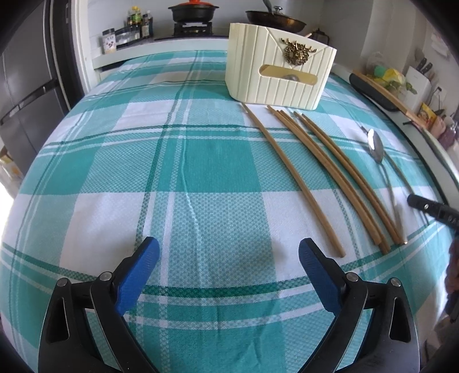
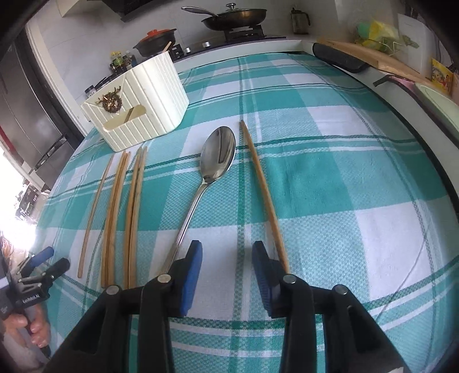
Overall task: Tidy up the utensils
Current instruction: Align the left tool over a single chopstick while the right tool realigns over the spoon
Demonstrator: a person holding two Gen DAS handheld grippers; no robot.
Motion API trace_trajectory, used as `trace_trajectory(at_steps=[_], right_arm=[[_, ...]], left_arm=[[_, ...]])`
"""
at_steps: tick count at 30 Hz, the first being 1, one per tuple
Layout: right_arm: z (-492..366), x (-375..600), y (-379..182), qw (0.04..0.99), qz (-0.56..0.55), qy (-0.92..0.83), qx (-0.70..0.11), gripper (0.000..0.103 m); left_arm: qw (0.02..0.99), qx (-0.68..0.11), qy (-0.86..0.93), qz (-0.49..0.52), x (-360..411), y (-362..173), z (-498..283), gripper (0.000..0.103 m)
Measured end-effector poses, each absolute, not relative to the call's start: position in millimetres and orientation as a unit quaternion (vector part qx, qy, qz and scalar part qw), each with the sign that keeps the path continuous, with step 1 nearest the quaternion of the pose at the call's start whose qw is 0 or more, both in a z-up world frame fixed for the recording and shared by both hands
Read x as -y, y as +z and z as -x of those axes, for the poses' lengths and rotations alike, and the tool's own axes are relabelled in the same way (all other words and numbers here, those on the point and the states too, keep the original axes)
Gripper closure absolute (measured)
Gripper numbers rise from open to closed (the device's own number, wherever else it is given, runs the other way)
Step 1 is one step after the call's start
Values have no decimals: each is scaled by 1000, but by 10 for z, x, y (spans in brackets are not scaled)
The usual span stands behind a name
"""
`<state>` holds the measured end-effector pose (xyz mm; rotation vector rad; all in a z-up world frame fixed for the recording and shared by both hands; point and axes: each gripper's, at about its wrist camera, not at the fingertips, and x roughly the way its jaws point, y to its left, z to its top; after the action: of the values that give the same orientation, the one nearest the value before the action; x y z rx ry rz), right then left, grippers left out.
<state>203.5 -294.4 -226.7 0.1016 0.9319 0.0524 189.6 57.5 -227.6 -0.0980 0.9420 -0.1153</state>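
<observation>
A cream ribbed utensil holder (image 1: 279, 77) with a gold emblem stands at the far side of a teal checked tablecloth (image 1: 183, 183); it also shows in the right wrist view (image 2: 140, 106). Several wooden chopsticks (image 1: 330, 175) lie in front of it, also in the right wrist view (image 2: 114, 218). A metal spoon (image 2: 212, 163) lies between them and a single chopstick (image 2: 264, 195); the spoon also shows in the left wrist view (image 1: 376, 147). My left gripper (image 1: 228, 252) is open and empty above bare cloth. My right gripper (image 2: 226, 252) is open and empty, between the spoon handle and the single chopstick.
A stove with a black pot (image 1: 192, 11) and a wok (image 1: 275, 18) stands behind the table. Bottles and jars (image 1: 126, 31) sit at the back left. A cutting board (image 2: 370, 57) and clutter line the right counter. A fridge (image 1: 25, 86) stands at left.
</observation>
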Motion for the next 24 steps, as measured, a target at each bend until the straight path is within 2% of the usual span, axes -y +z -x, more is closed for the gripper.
trace_trajectory(at_steps=[4,10,12,14,16,17,18,19,20,21,24], right_arm=[[-1905,2851,-2318,902,45,-2,-428,66],[-1917,2903,-2321,905,41,-10,-422,63],[-1916,2898,-2323,906,43,-11,-422,62],[-1912,2888,-2327,906,44,-12,-422,62],[-1909,2888,-2331,906,43,-11,-421,62],[-1909,2892,-2330,906,42,-11,-422,62],[-1912,2886,-2334,906,41,-11,-422,62],[-1913,2877,-2336,906,42,-11,-421,62],[-1913,2879,-2337,906,42,-11,-421,62],[-1913,2878,-2337,906,43,-11,-421,62],[-1908,2880,-2339,906,41,-10,-421,62]], left_arm=[[882,-452,-87,96,-547,-2083,-2007,5],[884,-458,-63,60,-229,-2035,-2356,6],[885,-462,-42,24,-84,-2103,-2474,9],[881,-473,-21,-16,39,-2207,-2567,19],[878,-478,-10,-31,71,-2282,-2595,24],[881,-472,-9,-25,54,-2272,-2574,36],[882,-471,-16,-21,44,-2266,-2563,54],[883,-469,-18,-22,43,-2252,-2548,66],[883,-468,-14,-30,46,-2244,-2536,92],[883,-468,-11,-36,47,-2245,-2524,97],[885,-465,-1,-31,-6,-2251,-2439,99]])
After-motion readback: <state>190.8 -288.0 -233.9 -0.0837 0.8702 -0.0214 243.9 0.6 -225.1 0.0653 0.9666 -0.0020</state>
